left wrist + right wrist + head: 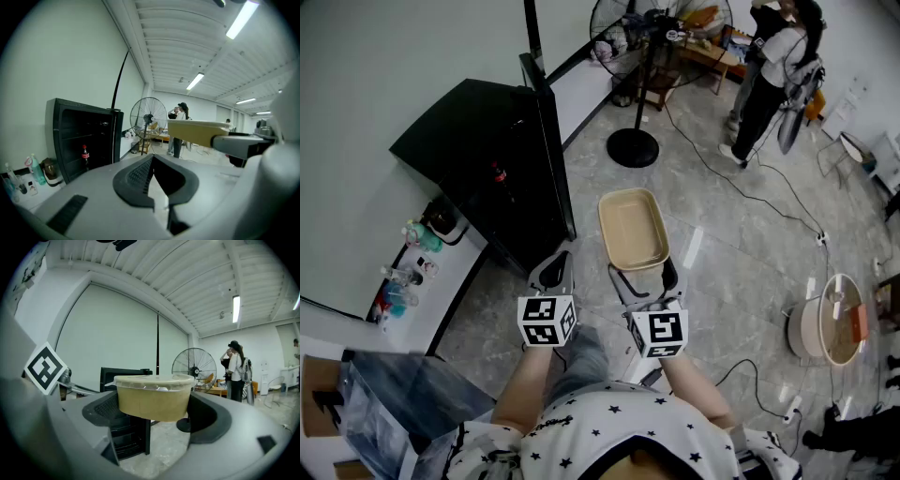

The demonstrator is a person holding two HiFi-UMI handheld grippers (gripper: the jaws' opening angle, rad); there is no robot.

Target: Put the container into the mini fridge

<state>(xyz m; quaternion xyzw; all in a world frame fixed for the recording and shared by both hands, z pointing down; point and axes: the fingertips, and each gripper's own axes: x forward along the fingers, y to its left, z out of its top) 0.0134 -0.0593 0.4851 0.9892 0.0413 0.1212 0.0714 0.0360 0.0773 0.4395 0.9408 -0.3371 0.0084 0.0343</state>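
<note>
A beige container (pixel 632 228) with a clear lid is held above the floor, and my right gripper (pixel 643 269) is shut on its near end. In the right gripper view the container (pixel 153 396) fills the gap between the wide-set jaws. To its left my left gripper (pixel 552 269) is shut and holds nothing. The black mini fridge (pixel 483 155) stands at the left with its door (pixel 551 141) swung open. A cola bottle (pixel 85 155) stands on a shelf inside. The container is in front of the fridge, to the right of its door.
A standing fan (pixel 634 94) is behind the container, with a person (pixel 769 75) further back right. Bottles (pixel 405 267) sit on a low white ledge left of the fridge. A round pot (pixel 830 328) and cables (pixel 769 178) lie on the floor at right.
</note>
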